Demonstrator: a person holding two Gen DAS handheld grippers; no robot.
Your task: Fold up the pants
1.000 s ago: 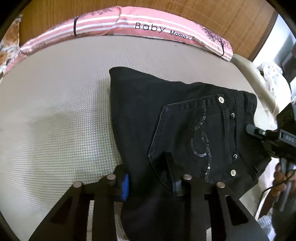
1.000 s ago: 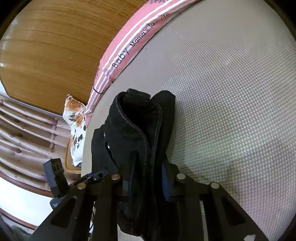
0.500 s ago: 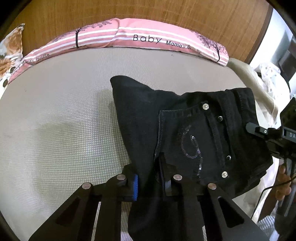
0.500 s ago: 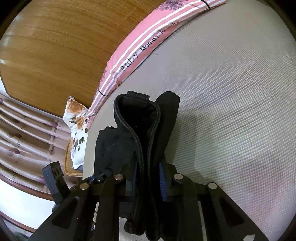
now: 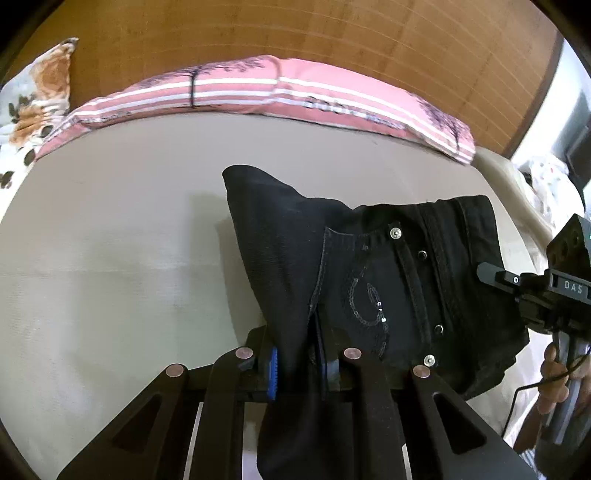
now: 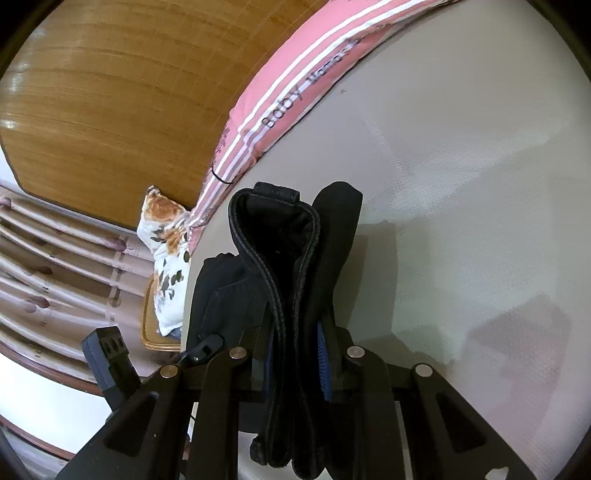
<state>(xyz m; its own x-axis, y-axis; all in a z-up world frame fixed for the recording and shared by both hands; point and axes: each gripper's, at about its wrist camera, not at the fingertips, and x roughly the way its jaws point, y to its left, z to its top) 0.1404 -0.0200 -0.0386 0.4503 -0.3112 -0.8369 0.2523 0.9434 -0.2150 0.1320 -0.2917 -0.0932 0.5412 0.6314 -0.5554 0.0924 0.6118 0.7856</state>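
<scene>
Black jeans (image 5: 369,280), folded, with a sequined back pocket and metal studs, are held lifted above the bed between both grippers. My left gripper (image 5: 297,365) is shut on the folded edge near the pocket. My right gripper (image 6: 295,354) is shut on the thick waistband end (image 6: 280,251), several layers bunched between its blue pads. The right gripper also shows at the right edge of the left wrist view (image 5: 554,291), the left gripper at the lower left of the right wrist view (image 6: 110,354).
A beige mattress (image 5: 110,258) lies below. A pink striped "Baby" pillow (image 5: 258,92) runs along the wooden headboard (image 5: 332,33). A floral cushion (image 5: 33,96) sits at the far left corner. The bed's right edge and room clutter show in the left wrist view (image 5: 546,184).
Both grippers have risen and the jeans have lifted off the mattress. The left gripper's jaws closed tighter on the cloth since one second ago.
</scene>
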